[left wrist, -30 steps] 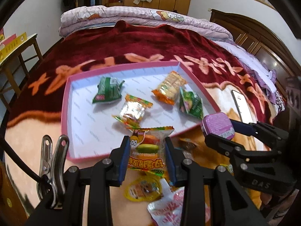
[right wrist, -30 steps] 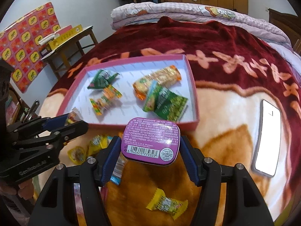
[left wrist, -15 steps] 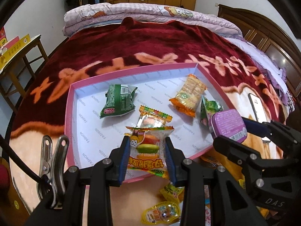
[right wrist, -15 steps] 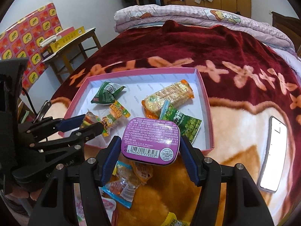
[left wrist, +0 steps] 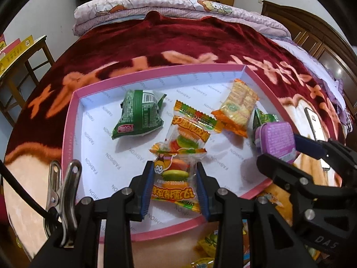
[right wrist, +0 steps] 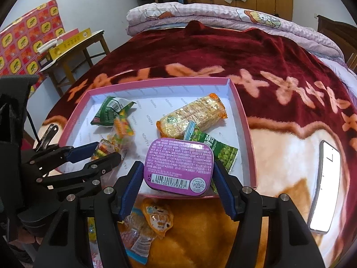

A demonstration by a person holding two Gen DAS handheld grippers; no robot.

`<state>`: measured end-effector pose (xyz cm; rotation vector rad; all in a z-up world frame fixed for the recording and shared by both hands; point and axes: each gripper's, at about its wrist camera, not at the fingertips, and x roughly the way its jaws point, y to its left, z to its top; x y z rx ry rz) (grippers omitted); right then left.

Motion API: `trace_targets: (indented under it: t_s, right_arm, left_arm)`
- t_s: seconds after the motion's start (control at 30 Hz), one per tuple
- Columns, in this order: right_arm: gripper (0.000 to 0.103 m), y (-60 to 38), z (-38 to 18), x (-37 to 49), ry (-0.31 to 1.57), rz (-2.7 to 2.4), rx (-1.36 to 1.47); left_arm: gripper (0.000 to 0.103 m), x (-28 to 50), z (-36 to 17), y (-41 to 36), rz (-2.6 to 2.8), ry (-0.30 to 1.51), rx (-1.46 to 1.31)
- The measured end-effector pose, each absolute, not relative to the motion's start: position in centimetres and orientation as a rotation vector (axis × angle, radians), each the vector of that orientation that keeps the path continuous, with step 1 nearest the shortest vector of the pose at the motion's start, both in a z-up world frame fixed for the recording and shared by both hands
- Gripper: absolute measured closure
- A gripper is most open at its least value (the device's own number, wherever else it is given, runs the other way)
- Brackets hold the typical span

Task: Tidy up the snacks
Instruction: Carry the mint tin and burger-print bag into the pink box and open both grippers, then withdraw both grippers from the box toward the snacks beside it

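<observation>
A pink box with a white floor (left wrist: 71, 120) lies on the red blanket. In it are a green packet (left wrist: 138, 118), a burger gummy packet (left wrist: 189, 129), an orange cracker pack (left wrist: 238, 107) and a green pea packet (right wrist: 221, 151). My left gripper (left wrist: 175, 167) is shut on a second burger gummy packet (left wrist: 174, 181), which hangs over the box's near floor. My right gripper (right wrist: 178, 167) is shut on a purple tin (right wrist: 178, 163), barcode side up, held over the box's near right corner. The tin (left wrist: 276, 138) also shows at the right of the left wrist view.
Loose sweets (right wrist: 156, 218) lie on the blanket just in front of the box. A phone (right wrist: 324, 187) rests on the blanket to the right. A wooden stool with yellow boxes (right wrist: 73, 44) stands at the left, and a folded quilt (left wrist: 178, 6) lies at the far end.
Both grippers have moved forward and slightly down with their loads. The gummy packet and the tin were short of the box's front rim and are now above its floor.
</observation>
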<state>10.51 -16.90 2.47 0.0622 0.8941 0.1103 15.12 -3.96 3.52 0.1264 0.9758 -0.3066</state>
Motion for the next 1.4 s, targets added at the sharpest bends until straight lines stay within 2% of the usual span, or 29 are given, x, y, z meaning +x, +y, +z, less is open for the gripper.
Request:
trace_targets:
  t_s: [0.6, 0.83, 1.1, 1.4]
  right_arm:
    - [0.038, -17.2, 1.7, 10.6, 0.905, 0.121, 0.086]
    - [0.03, -17.3, 2.5, 9.6, 0.879, 0.125, 0.088]
    - [0.029, -17.9, 3.9, 8.3, 0.844, 0.134, 0.108]
    - [0.029, -18.3, 4.6, 6.6, 0.838, 0.143, 0.094]
  left_arm:
    - [0.065, 15.1, 3.5, -4.1, -0.317, 0.986, 0.136]
    - [0.055, 14.7, 3.8, -4.0, -0.312, 1.003, 0.128]
    - [0.05, 13.3, 5.2, -4.2, -0.33, 0.983, 0.13]
    - [0.049, 11.5, 6.2, -4.7, -0.358, 0.975, 0.133]
